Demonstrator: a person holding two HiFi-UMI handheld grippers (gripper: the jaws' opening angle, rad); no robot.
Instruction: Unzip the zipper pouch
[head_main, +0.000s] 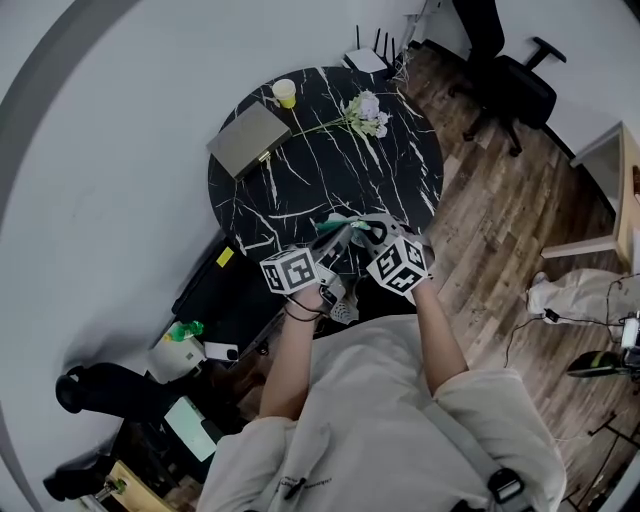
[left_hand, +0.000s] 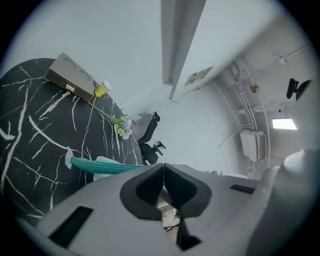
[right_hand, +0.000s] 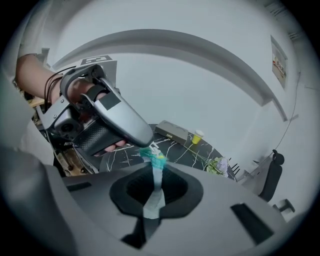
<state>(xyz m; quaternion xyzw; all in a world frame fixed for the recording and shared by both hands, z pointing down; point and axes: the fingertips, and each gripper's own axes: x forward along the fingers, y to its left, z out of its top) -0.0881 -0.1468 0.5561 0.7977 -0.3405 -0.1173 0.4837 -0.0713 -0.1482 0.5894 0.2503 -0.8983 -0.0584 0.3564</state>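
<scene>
**Head view:** the zipper pouch (head_main: 350, 228) is held just over the near edge of the round black table (head_main: 300, 190). It is flanked by the left gripper (head_main: 325, 245) and the right gripper (head_main: 385, 238). A tan box (head_main: 248, 138), a yellow cup (head_main: 285, 92) and a flower sprig (head_main: 365, 112) are set along the table's far side, well apart from the pouch, with bare marble between. An office chair (head_main: 510, 85) is parked beyond the table's far right, on wood floor (head_main: 500, 230).

**Left gripper view:** the jaws are pressed together. The pouch's teal zipper band is seen running in from over the table right up to them. Box, cup and sprig are lined along the table's far rim.

**Right gripper view:** the jaws are clenched on a pale strip of the pouch, with the teal zipper end just above them. The left gripper's tip is set on that teal end, over the table's near edge, and a hand (right_hand: 85, 92) is wrapped round its handle.
</scene>
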